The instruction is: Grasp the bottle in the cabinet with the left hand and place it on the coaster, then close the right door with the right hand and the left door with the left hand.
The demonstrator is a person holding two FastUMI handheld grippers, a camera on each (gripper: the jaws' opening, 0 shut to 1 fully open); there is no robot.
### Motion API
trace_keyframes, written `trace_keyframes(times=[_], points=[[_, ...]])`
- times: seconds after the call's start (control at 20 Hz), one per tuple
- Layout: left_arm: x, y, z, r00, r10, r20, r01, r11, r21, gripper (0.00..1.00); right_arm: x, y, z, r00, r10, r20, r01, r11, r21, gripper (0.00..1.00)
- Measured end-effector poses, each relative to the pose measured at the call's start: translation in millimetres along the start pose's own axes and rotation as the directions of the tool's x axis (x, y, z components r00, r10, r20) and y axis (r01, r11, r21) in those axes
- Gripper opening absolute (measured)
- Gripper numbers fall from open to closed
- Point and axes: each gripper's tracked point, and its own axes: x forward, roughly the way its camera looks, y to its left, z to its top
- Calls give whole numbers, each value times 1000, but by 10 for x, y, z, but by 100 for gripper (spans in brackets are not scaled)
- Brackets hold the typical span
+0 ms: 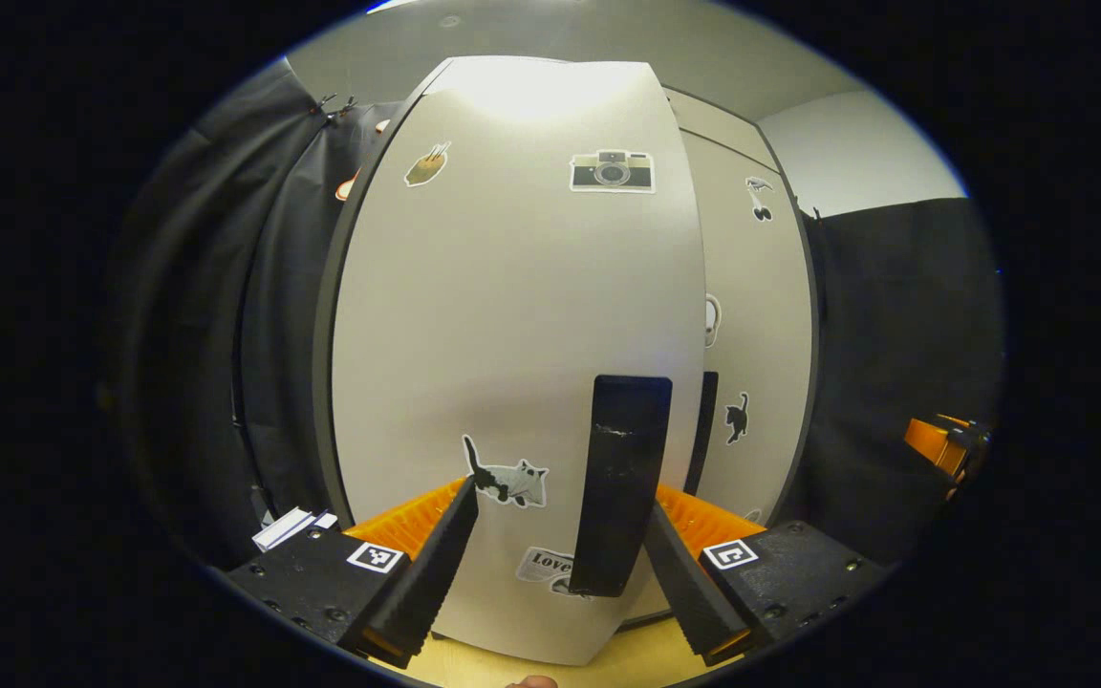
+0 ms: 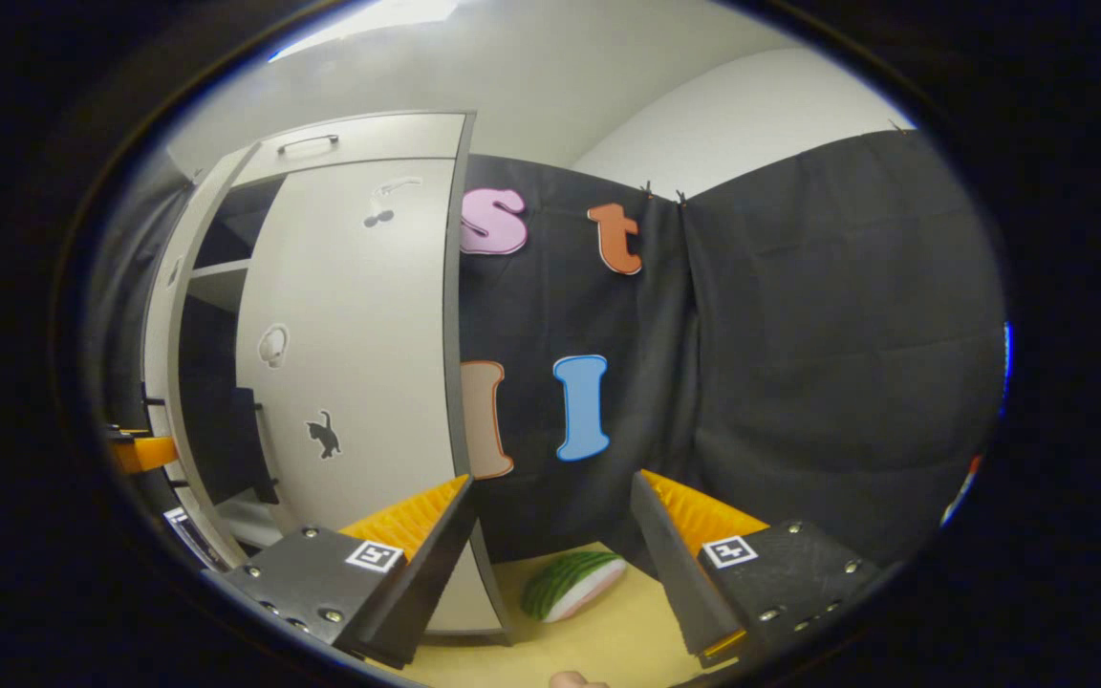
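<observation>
Facing the left door by its handle, the left tongs gape empty, seemingly to push it; right tongs apart near the right door; bottle unseen.

My left gripper is showing two black blocky mounts below the cabinet door, each dotted with small round screws and wearing a square black-and-white marker tag on top. Ribbed orange plates are sitting behind the two wedge-shaped fingers. My right gripper is showing the same build beside the cabinet's edge (same screws, same tags, same orange ribs), its fingers tapering toward the tips.
</observation>
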Motion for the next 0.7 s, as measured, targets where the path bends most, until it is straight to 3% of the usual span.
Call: trace_keyframes(times=[0.45,0.7], points=[[117,-80,-13,1000,-23,-10,23,1000,-21,100,111,-62,-98,1000,-8,-10,8,1000,-10,98],[112,-91,-24,1000,8,-9,-8,1000,10,100,218,-47,-144,1000,-4,-16,4,1000,-6,98]])
